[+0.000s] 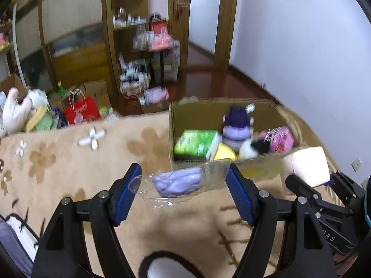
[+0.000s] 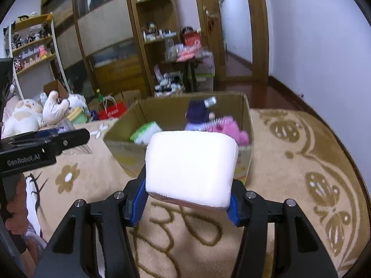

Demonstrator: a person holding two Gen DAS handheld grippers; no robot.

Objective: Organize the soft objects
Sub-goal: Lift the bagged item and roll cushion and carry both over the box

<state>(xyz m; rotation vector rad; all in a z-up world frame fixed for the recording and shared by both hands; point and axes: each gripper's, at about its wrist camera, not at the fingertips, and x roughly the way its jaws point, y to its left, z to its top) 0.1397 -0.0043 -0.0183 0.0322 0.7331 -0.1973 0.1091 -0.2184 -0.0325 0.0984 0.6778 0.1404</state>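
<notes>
My left gripper [image 1: 184, 180] is shut on a clear plastic bag holding a purple soft toy [image 1: 178, 181], held above the beige carpet in front of the cardboard box [image 1: 172, 125]. My right gripper [image 2: 187, 197] is shut on a white foam block [image 2: 191, 164], which also shows in the left wrist view [image 1: 310, 165]. It is held just before the box [image 2: 245, 115]. The box holds a purple plush doll [image 1: 237, 125], a green packet [image 1: 197, 142], a yellow item [image 1: 225, 154] and a pink plush [image 1: 278, 139].
White plush toys [image 2: 30, 115] and a red bag [image 1: 81, 111] lie at the carpet's far left edge. Wooden cabinets [image 2: 111, 46], a cluttered stand [image 1: 160, 53] and a doorway [image 2: 234, 23] stand behind. A white wall [image 1: 301, 46] runs on the right.
</notes>
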